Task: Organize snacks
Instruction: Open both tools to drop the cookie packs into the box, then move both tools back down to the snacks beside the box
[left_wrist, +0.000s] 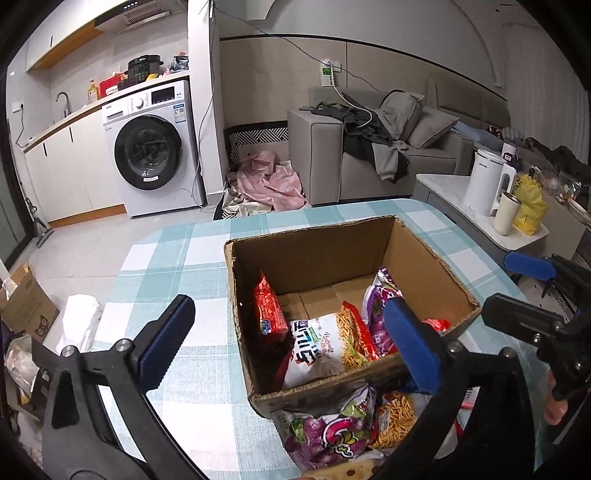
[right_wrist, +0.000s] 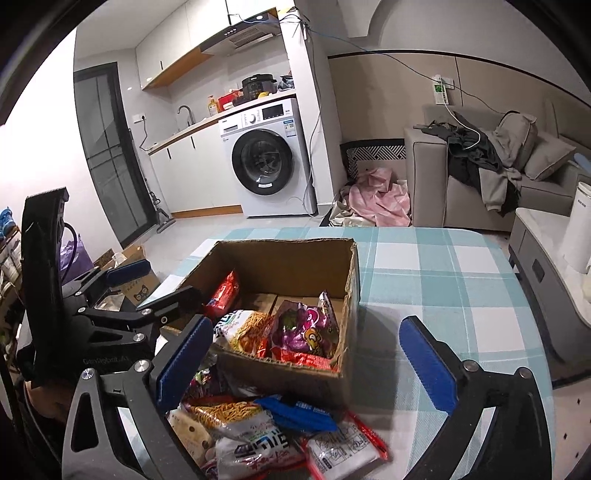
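Black tongs with ribbed blue pads, silver screws.

You can make out faint grey lettering on the black gripper body, too blurred to spell. The white-and-orange noodle snack packet carries large Chinese characters you cannot read clearly.

- Right gripper gapes wide, holding nothing, above loose packets on the near table.
- Box just beyond holds perhaps four packets.
- Left gripper at box's left wall.
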